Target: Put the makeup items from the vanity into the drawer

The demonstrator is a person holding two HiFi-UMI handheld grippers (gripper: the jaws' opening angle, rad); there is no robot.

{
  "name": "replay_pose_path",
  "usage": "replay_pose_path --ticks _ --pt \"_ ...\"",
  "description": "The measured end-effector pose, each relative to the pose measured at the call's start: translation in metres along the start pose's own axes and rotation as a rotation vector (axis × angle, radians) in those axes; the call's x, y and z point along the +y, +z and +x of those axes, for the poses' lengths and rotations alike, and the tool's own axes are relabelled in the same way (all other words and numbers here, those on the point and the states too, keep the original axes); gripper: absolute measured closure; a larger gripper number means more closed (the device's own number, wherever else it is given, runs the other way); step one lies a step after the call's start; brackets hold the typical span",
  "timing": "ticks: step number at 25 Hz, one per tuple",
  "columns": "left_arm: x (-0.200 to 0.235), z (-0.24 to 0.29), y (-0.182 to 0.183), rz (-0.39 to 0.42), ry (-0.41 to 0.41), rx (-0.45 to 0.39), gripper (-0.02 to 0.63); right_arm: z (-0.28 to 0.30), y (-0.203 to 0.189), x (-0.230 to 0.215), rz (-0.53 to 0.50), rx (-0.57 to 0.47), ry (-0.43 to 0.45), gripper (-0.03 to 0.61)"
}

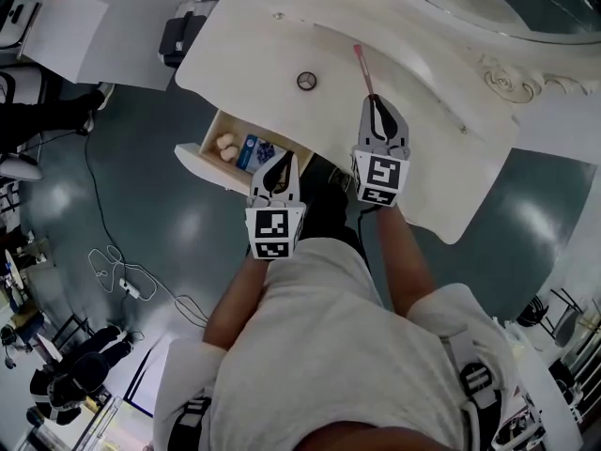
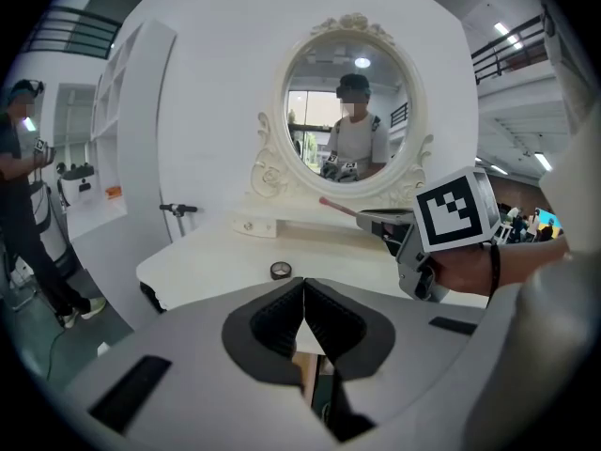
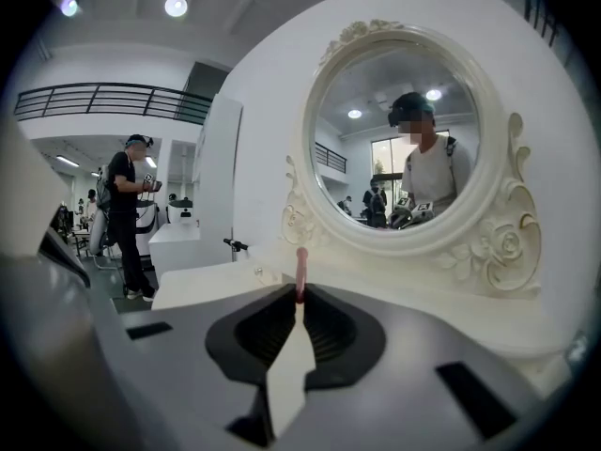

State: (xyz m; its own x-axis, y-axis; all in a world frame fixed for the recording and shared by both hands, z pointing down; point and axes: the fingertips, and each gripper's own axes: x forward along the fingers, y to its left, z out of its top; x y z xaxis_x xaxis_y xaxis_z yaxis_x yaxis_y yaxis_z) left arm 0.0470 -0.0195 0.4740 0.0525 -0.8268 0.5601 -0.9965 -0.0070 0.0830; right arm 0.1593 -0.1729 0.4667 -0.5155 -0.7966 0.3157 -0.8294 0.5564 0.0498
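The open drawer point(image 1: 208, 150), at ten o'clock from the left gripper point(image 1: 279, 169), already holds pale sponges point(image 1: 226, 146) and a blue box point(image 1: 259, 150); that gripper's jaws are pressed together with nothing between them. On the tabletop point(image 1: 432, 158), a small round item point(image 1: 306, 81) at twelve o'clock from that gripper is not yet put away. The right gripper point(image 1: 375, 106) has its jaws clamped on a pink stick point(image 1: 361, 66) pointing to eleven o'clock, probably bound for the drawer next, so roughly half the job seems done.
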Motion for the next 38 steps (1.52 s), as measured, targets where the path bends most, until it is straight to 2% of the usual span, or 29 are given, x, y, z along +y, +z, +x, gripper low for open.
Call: replay_pose_path --ticks 9,26,38 --pt "0.032 -0.019 -0.010 -0.043 0.071 -0.006 0.607 0.008 0.008 0.058 -0.020 -0.011 0.119 0.543" --pt "0.070 -0.041 -0.028 -0.108 0.147 -0.014 0.607 0.009 0.011 0.136 -0.075 -0.016 0.278 0.542" --pt "0.103 -0.048 -0.049 -0.202 0.181 -0.011 0.607 0.004 -0.009 0.206 -0.170 0.034 0.483 0.543"
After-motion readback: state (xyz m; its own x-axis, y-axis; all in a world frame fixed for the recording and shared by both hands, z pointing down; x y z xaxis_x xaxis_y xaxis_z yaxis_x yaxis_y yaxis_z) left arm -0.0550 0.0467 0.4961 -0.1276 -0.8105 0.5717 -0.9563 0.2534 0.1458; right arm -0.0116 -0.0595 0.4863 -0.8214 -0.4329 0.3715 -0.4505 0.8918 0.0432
